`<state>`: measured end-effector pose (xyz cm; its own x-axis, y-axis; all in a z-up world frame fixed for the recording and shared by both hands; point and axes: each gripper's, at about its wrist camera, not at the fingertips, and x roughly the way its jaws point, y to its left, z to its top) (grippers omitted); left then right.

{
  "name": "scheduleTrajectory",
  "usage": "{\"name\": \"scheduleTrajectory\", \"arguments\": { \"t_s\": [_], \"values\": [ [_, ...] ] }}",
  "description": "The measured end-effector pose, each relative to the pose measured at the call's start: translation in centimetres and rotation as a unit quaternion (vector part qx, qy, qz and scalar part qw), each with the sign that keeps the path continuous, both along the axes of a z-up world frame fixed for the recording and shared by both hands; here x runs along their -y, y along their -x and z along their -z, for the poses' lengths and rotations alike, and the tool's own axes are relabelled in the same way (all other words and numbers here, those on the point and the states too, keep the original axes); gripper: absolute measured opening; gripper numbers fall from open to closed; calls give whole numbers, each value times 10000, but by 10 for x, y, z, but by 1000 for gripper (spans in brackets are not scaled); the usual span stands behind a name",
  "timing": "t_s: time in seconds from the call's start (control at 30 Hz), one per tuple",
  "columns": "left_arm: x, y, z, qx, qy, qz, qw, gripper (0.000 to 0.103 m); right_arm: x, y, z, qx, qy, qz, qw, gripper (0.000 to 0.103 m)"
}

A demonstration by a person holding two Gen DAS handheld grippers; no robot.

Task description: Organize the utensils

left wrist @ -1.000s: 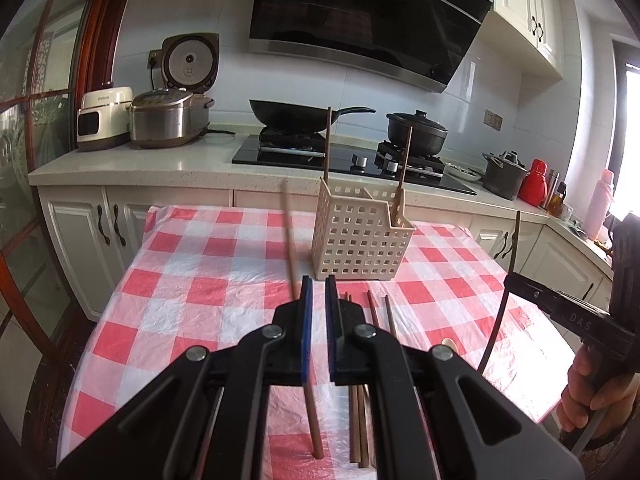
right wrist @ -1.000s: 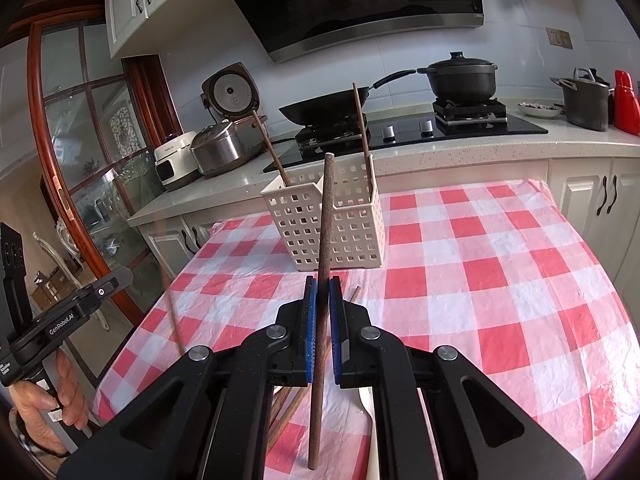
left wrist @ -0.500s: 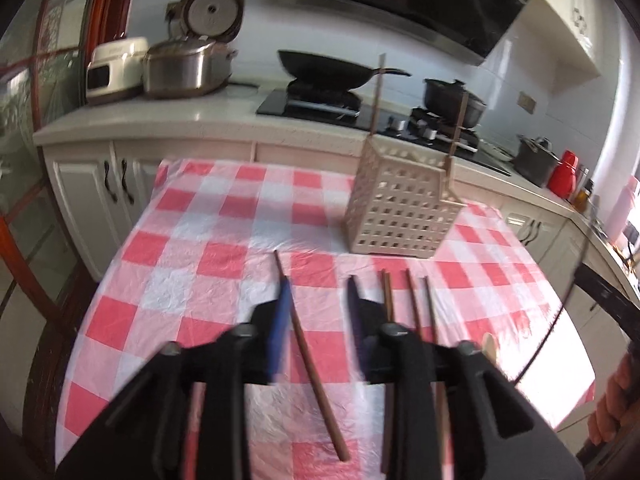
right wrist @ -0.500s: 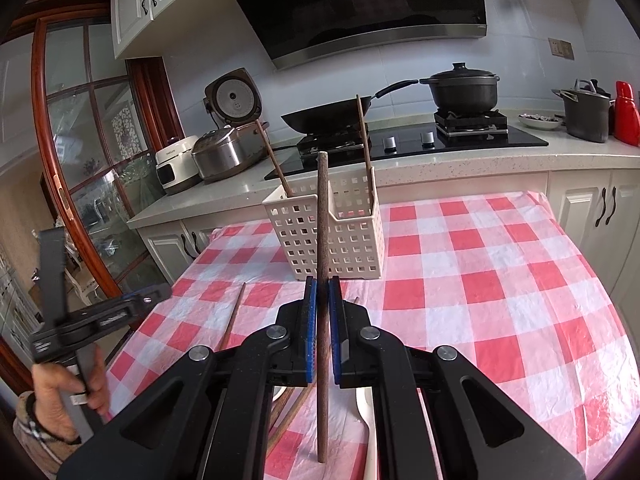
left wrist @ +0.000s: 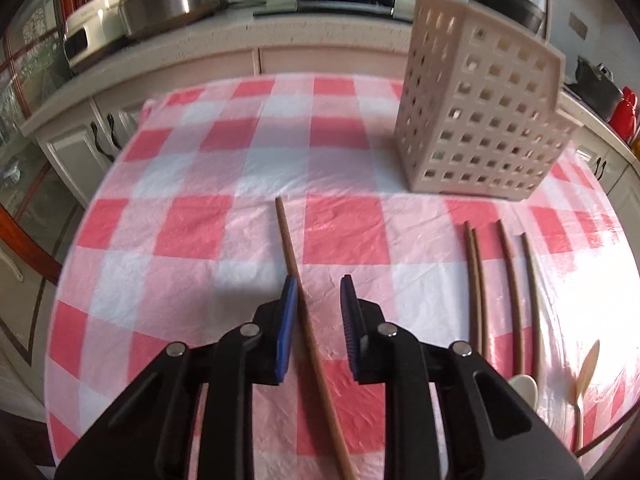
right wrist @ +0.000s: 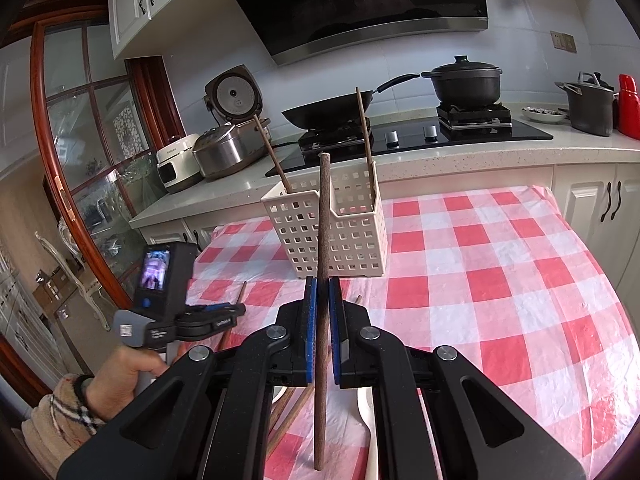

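A brown chopstick (left wrist: pixel 286 236) lies on the checked cloth. My left gripper (left wrist: pixel 319 282) straddles it with the jaws closing; the stick runs close along the left pad and the right pad stands clear of it. My right gripper (right wrist: pixel 323 280) is shut on another chopstick (right wrist: pixel 325 208) and holds it nearly upright in front of the white lattice basket (right wrist: pixel 352 236). Two chopsticks (right wrist: pixel 364 128) lean inside that basket. The right wrist view shows the left gripper (right wrist: pixel 236 310) low over the table at the left, in a person's hand (right wrist: pixel 124 372).
Several more chopsticks (left wrist: pixel 508 276) lie side by side on the table (right wrist: pixel 500 280) to the right of the left gripper, with two pale spoons (left wrist: pixel 524 386) beyond them. The basket (left wrist: pixel 480 120) stands at the far right. A counter with stove, pans and rice cookers runs behind.
My left gripper, shut a second ago, has opened, tipped downward and come down to the cloth, and its jaws now flank the lying chopstick. The right gripper has kept still with its chopstick.
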<state>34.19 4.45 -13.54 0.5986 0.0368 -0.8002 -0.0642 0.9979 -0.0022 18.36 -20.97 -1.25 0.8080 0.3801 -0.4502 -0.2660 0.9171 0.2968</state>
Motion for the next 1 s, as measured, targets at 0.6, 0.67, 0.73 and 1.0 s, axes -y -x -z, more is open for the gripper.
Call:
{"name": "scheduleTrajectory", "arguments": {
  "t_s": [0.6, 0.67, 0.73, 1.0],
  "values": [
    [0, 95, -90, 1774, 685, 707, 9792, 6, -1, 10, -9, 149, -24, -17, 9999, 7],
    [2, 115, -107, 2070, 624, 687, 9739, 6, -4, 13, -12, 208, 0, -45, 9998, 7],
    [3, 133, -119, 2366, 588, 693, 9673, 6, -7, 18, -15, 277, 45, -57, 9996, 7],
    [10, 178, -137, 3109, 260, 657, 9478, 6, -11, 27, -25, 454, 194, -5, 9988, 7]
  ]
}}
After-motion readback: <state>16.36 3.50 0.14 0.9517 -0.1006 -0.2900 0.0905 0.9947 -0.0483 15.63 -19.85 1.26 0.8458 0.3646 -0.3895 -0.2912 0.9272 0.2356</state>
